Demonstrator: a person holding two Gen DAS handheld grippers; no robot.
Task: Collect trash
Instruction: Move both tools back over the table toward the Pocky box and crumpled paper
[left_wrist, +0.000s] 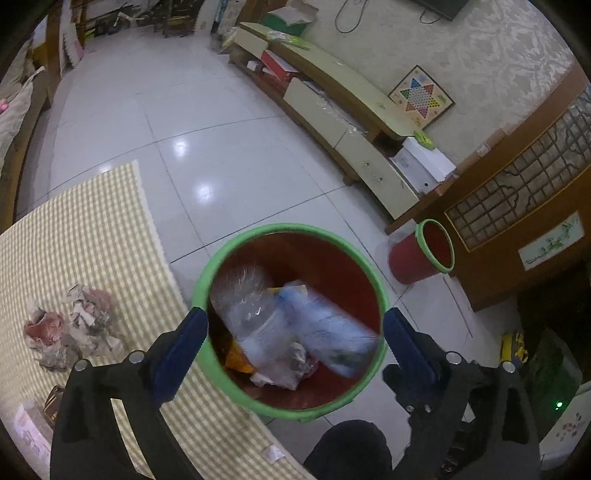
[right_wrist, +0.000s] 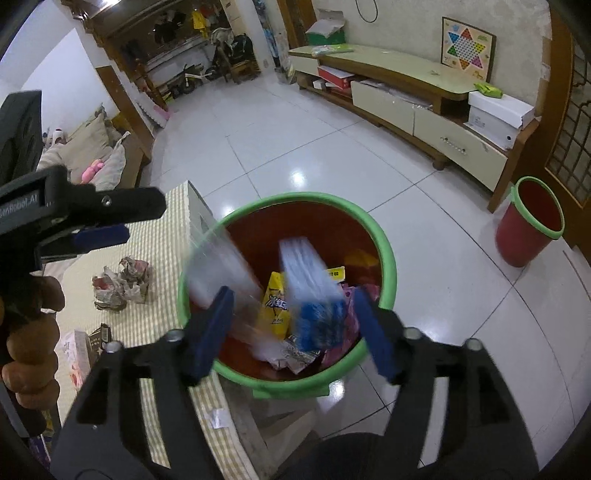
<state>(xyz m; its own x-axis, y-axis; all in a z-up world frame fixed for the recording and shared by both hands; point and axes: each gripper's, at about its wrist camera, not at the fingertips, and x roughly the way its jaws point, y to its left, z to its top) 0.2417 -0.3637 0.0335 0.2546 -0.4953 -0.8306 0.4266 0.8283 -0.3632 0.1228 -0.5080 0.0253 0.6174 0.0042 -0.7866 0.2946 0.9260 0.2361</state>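
A red bin with a green rim (left_wrist: 295, 230) (right_wrist: 388, 266) stands on the floor against the table's edge. In it lie a clear plastic bottle (left_wrist: 251, 295) and a blue-labelled bottle (left_wrist: 325, 325), both smeared by motion, over wrappers and crumpled paper. My left gripper (left_wrist: 295, 332) hangs open over the bin, holding nothing. My right gripper (right_wrist: 295, 328) is open above the same bin, with the blurred clear bottle (right_wrist: 218, 266) and blue-labelled bottle (right_wrist: 314, 295) below its pads. A wad of crumpled paper (left_wrist: 74, 325) (right_wrist: 122, 284) sits on the checked tablecloth (left_wrist: 92, 229) (right_wrist: 162, 236).
A second red bin (left_wrist: 421, 254) (right_wrist: 532, 221) stands by the wooden door. A long low cabinet (left_wrist: 332, 110) (right_wrist: 406, 103) lines the wall across shiny floor tiles. A hand (right_wrist: 29, 332) holds the left gripper at the right wrist view's left edge. Small boxes (right_wrist: 81, 350) lie on the table.
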